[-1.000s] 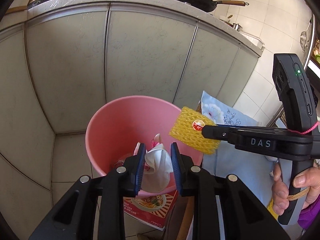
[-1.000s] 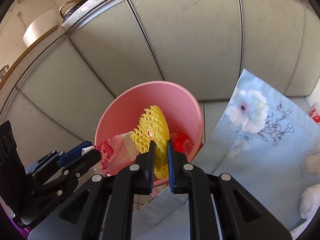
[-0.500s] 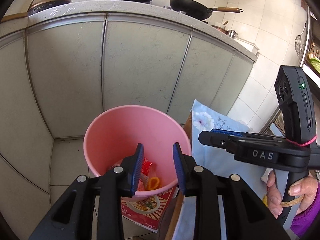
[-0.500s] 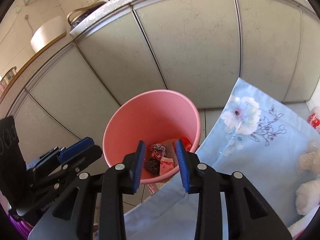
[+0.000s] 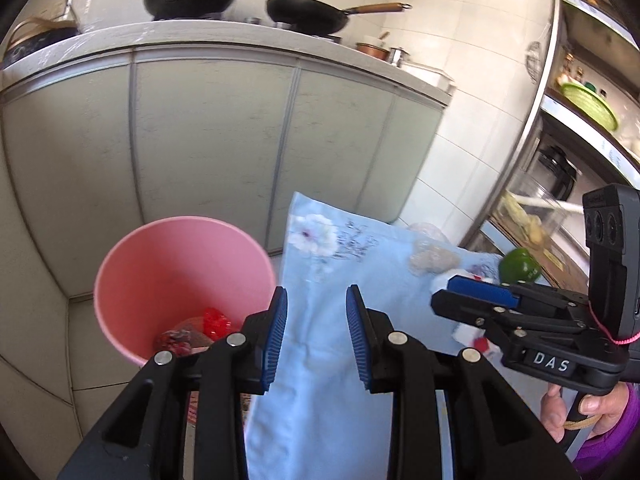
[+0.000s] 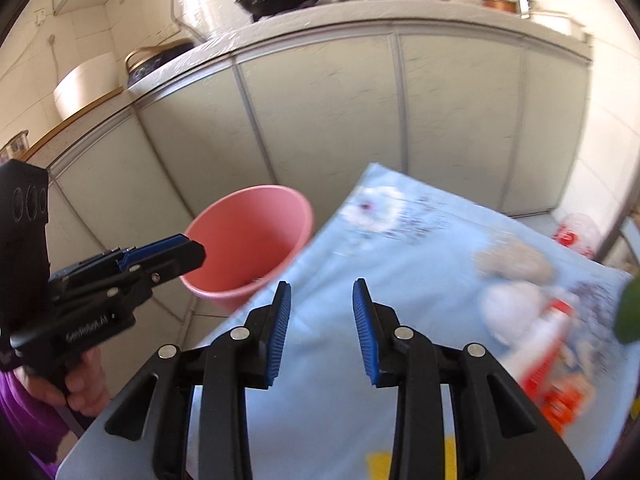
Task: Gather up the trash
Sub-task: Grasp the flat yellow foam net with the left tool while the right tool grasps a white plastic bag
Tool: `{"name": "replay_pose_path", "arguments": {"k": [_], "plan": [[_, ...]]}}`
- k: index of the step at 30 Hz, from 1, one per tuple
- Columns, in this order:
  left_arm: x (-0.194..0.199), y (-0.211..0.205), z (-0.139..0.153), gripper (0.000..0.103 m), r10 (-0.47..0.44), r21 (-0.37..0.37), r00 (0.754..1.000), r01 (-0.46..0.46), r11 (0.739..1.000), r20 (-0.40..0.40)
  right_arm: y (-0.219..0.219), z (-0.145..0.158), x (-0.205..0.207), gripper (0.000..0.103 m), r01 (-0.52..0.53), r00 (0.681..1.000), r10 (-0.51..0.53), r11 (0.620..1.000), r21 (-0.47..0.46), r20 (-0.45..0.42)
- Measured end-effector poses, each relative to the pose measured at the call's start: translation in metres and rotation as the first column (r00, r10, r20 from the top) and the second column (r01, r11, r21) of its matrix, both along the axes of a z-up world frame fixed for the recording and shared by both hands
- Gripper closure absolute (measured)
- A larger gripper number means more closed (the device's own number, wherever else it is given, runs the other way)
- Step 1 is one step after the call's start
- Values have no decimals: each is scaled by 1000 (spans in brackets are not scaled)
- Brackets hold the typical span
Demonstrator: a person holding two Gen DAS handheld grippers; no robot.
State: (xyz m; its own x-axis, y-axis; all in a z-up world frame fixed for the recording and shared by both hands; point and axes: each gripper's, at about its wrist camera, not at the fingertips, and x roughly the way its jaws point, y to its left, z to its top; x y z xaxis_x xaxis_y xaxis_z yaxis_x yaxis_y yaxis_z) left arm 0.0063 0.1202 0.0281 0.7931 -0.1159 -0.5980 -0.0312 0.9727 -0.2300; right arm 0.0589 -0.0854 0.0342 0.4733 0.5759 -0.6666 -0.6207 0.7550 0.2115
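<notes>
Tools both released, nothing held.
Left tool (image 5: 316, 326) and right tool (image 6: 322, 330) hover over blue floral cloth (image 5: 320, 380) on table; trash (image 5: 200, 330) sits inside pink bin (image 5: 160, 264) beside cloth edge.

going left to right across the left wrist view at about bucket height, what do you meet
pink bucket with trash at its bottom → left gripper, jaws open → blue floral cloth → right gripper → green round thing
</notes>
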Motion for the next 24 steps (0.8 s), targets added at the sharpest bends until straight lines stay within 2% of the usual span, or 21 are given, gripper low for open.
{"name": "replay_pose_path", "arguments": {"k": [4,7,11,15,17,19,24], "plan": [[-1,-30,1,73,-115,7,993,115,993,-9,-58,0,-9,70,94,996,-94,996,5,9],[1,-59,-2,73,-227,7,973,227,974,-34,-98,-4,-14,70,180,984,-179,984,-13,7],[8,-99,-18,73,-364,-20,926,364,931,-97,-146,-12,-20,70,271,962,-271,962,-11,2],[15,-141,-44,71,-472,-42,858,474,879,-199,-187,-23,-26,70,354,935,-354,935,3,-24],[18,-159,-58,71,-499,-27,831,509,860,-247,-201,-31,-27,70,380,924,-379,925,5,-41],[26,-172,-71,71,-501,-7,812,523,852,-299,-209,-36,-30,70,394,918,-393,919,7,-50],[34,-190,-93,71,-490,48,785,546,837,-380,-224,-49,-30,70,410,909,-408,912,7,-84]]}}
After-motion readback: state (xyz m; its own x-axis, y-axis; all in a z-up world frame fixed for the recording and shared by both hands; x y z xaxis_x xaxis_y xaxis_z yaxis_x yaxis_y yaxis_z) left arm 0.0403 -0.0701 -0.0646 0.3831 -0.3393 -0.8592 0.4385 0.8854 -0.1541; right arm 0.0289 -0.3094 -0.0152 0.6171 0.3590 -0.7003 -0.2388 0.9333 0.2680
